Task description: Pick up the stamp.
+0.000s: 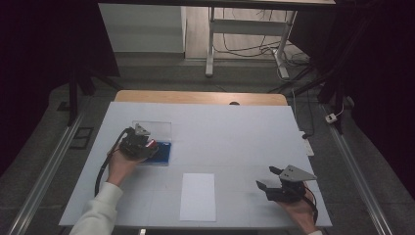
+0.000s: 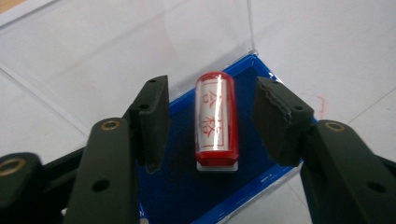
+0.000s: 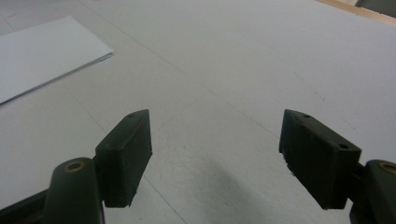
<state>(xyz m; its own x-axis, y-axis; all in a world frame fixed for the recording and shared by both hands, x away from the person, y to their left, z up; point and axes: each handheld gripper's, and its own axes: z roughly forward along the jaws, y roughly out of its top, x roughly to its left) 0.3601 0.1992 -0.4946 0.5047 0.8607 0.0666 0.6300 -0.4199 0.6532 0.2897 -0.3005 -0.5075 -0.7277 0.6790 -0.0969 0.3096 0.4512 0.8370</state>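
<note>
Two grippers: we hold one per hand.
Left gripper point(image 2: 212, 123): jaws apart, flanking stamp point(image 2: 216, 119), untouching.
Right gripper point(image 3: 215, 156): jaws wide apart over desk point(image 3: 261, 60).

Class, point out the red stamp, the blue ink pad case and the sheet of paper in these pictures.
Stamp point(image 2: 216, 119), left gripper view, middle of its red barrel.
Case point(image 2: 182, 186), left gripper view, blue pad surface beside the stamp.
Paper point(image 1: 197, 197), high view, centre of the sheet.

A gap stays on each side of the stamp point(image 2: 216, 119); the upright clear lid point(image 2: 140, 42) blocks behind it. Around the paper point(image 1: 197, 197), the worktop point(image 1: 235, 137) is free.
</note>
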